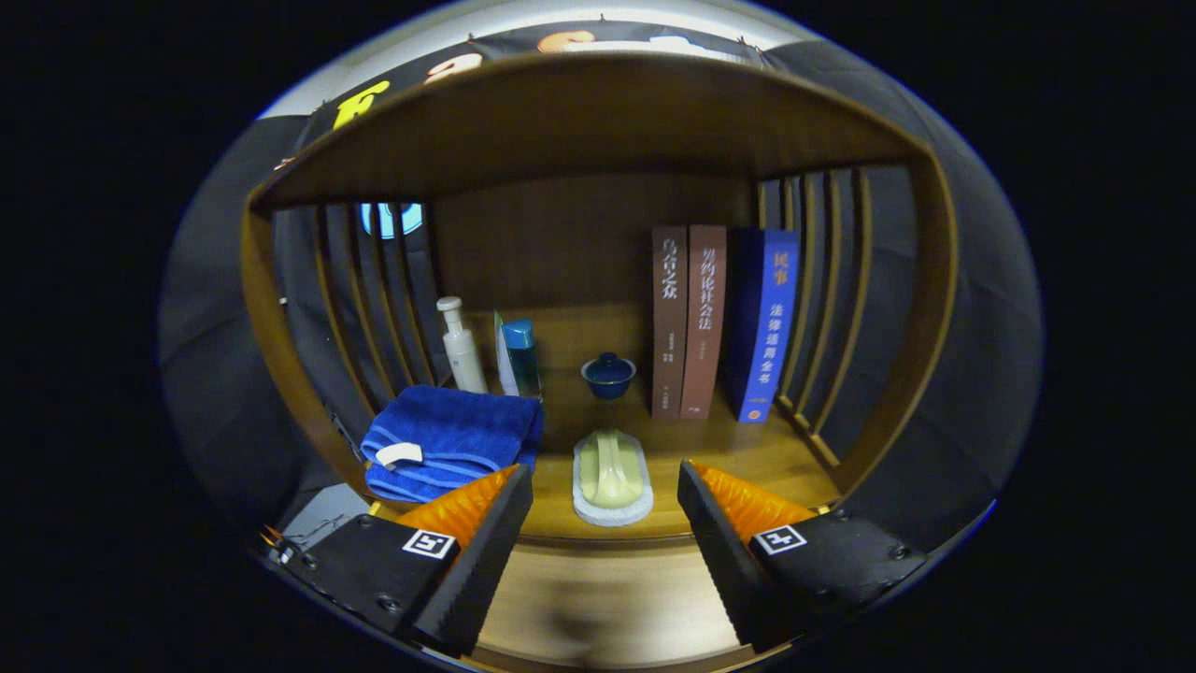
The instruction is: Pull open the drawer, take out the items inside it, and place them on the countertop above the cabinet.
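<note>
the gripper [605, 495] is held wide open with nothing between its fingers, aimed over the front edge of the countertop [747, 458] of a wooden cabinet. just ahead of the fingers, in line with the gap between them, lies a pale green scrubbing brush [612, 477], close to the front edge of the countertop. it has a raised handle along its length and a whitish base, and it points lengthwise away from the gripper. below that edge, between the lower parts of the fingers, is a plain wooden front panel [607, 598]; whether this is the drawer cannot be told.

beyond the left finger, at the front left corner, one folded blue towel [448, 439] lies with a white tag on its near edge. behind it, toward the back left corner, stand one white pump bottle [462, 346] and one teal-capped bottle [521, 358] beside a light carton. near the middle, beyond the brush, sits one small dark blue lidded bowl [608, 375]. toward the back right stand three upright books: two brown books [689, 322] touching side by side, and one blue book [768, 327] just beside them. slatted side walls and a wooden top shelf [579, 112] enclose the countertop.
</note>
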A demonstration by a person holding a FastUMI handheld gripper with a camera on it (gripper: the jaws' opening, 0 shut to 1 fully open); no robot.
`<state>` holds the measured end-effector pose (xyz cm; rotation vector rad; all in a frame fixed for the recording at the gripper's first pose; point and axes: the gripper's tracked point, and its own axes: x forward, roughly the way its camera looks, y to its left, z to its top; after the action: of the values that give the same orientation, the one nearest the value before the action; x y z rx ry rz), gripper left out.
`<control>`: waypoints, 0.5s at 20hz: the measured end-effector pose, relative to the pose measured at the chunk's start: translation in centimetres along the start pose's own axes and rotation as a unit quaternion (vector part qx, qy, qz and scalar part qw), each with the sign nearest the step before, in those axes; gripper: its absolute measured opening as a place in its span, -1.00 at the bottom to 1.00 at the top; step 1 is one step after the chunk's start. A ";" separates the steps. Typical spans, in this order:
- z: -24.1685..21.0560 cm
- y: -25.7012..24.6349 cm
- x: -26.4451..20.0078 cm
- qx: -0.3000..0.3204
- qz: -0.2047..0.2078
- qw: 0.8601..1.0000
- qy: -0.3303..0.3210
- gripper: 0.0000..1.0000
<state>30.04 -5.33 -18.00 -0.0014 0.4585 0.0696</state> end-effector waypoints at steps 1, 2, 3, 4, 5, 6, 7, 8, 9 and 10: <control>-0.2 0.7 -1.4 -0.009 -0.001 1.000 -0.010 1.00; -0.7 1.2 -2.6 -0.016 -0.001 1.000 -0.021 1.00; -1.2 1.6 -3.8 -0.020 0.001 0.999 -0.031 1.00; -1.9 2.4 -4.9 -0.023 0.005 0.999 -0.043 1.00; -2.7 3.0 -5.9 -0.023 0.007 0.998 -0.054 1.00; -3.6 3.7 -7.0 -0.024 0.010 0.998 -0.063 0.99; -4.6 4.3 -8.2 -0.022 0.009 0.997 -0.069 1.00; -5.7 4.7 -9.2 -0.021 0.009 0.997 -0.074 0.99; -6.5 5.1 -10.0 -0.017 0.010 0.997 -0.081 0.99; -7.4 5.4 -10.9 -0.012 0.011 0.996 -0.088 0.99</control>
<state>16.71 -0.79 -19.73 -0.0139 0.2824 0.0953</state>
